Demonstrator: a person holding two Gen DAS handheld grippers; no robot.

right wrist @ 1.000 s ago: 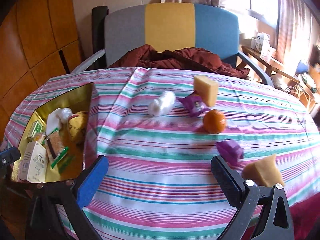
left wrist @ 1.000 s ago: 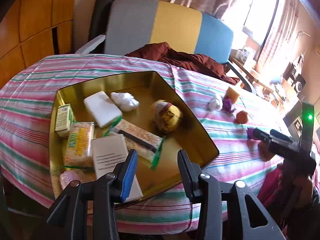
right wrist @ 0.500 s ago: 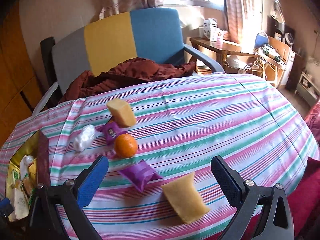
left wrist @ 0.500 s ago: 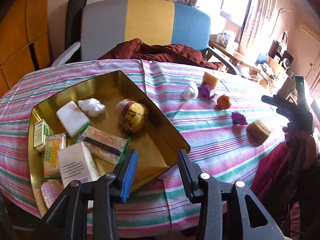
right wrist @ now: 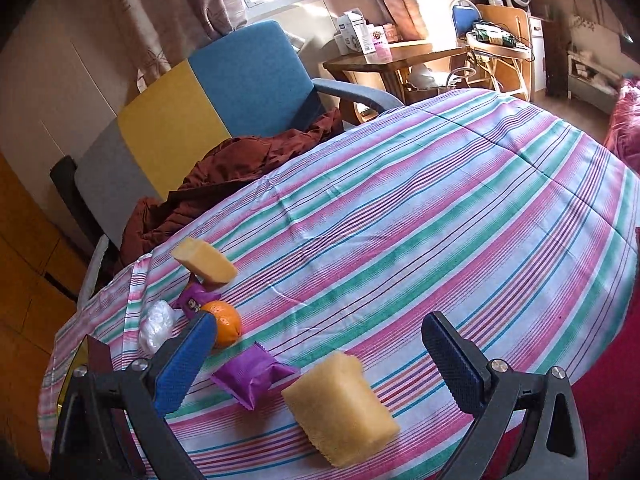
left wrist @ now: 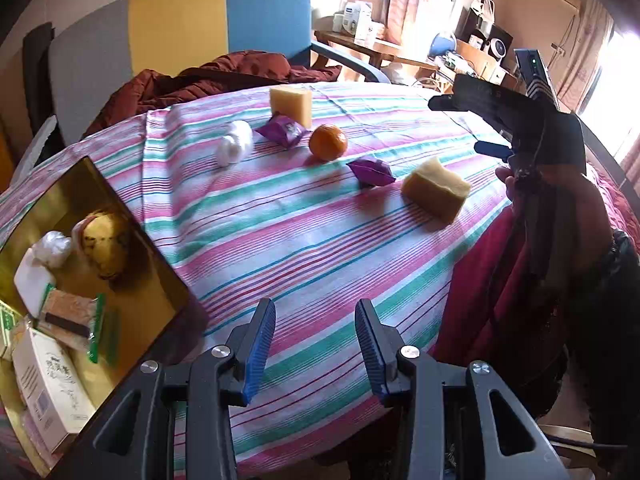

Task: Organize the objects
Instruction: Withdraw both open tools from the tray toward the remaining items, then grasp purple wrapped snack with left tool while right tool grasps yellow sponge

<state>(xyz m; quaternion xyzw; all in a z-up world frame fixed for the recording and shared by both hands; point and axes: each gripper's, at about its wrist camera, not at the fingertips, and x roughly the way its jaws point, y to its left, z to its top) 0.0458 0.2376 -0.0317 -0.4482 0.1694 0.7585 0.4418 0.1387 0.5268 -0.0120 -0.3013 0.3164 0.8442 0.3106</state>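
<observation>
Your right gripper had its jaws spread wide and empty, with the near yellow sponge lying on the striped worktop just ahead, between them. Your left gripper kept its jaws narrow, holding nothing. The sponge looked light and soft, so squeezing its two long flat sides seemed safest.

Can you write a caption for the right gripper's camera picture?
Open right gripper hovers over a yellow sponge on the striped tablecloth.
</observation>
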